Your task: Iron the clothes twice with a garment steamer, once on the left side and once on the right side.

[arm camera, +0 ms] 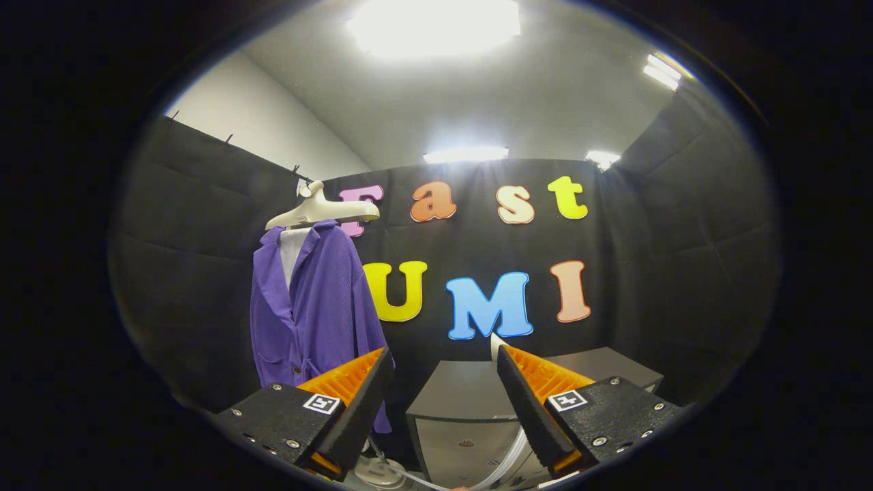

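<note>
The gripper (443, 361) stands with its fingers spread wide apart and nothing held between them. The purple button-front jacket (314, 300) hangs on a cream plastic hanger (320, 210) against the booth wall, beyond and just outside the left finger. A grey table (470, 392) sits ahead between the fingers, with a clear hose (508, 460) and a pale round base (375, 472) low beside it, probably the steamer's. Judgement: neither pass appears begun; the steamer head is yet to be taken up, so both sides remain.
</note>
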Available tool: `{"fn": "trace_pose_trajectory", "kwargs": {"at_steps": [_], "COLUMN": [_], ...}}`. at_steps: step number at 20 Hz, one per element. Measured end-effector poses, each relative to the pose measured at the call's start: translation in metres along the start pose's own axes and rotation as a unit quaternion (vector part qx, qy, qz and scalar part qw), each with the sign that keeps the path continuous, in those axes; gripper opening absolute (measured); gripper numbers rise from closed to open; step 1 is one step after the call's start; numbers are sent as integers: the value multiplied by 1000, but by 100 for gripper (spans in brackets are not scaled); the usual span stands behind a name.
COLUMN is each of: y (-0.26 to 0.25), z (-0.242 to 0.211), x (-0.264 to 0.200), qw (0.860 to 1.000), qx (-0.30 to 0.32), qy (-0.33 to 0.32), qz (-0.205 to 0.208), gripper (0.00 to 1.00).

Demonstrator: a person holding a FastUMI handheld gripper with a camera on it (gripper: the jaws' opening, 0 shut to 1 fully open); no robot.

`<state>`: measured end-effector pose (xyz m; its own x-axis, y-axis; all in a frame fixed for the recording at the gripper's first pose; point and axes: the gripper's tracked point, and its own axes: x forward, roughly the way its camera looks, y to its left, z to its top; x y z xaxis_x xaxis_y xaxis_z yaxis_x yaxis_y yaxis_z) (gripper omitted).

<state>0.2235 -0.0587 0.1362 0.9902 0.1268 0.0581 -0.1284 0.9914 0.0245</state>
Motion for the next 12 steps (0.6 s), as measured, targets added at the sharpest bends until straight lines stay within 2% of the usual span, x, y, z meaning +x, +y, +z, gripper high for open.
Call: {"fn": "trace_pose_trajectory", "kwargs": {"at_steps": [3, 7, 12], "y": [-14, -47, -78], "z": [3, 1, -6], "x": [28, 75, 137], "qw": [1000, 1000, 999], "qx": [-4, -17, 7], "qy": [2, 18, 41], "qz": [4, -19, -30], "gripper": [94, 94, 94]}}
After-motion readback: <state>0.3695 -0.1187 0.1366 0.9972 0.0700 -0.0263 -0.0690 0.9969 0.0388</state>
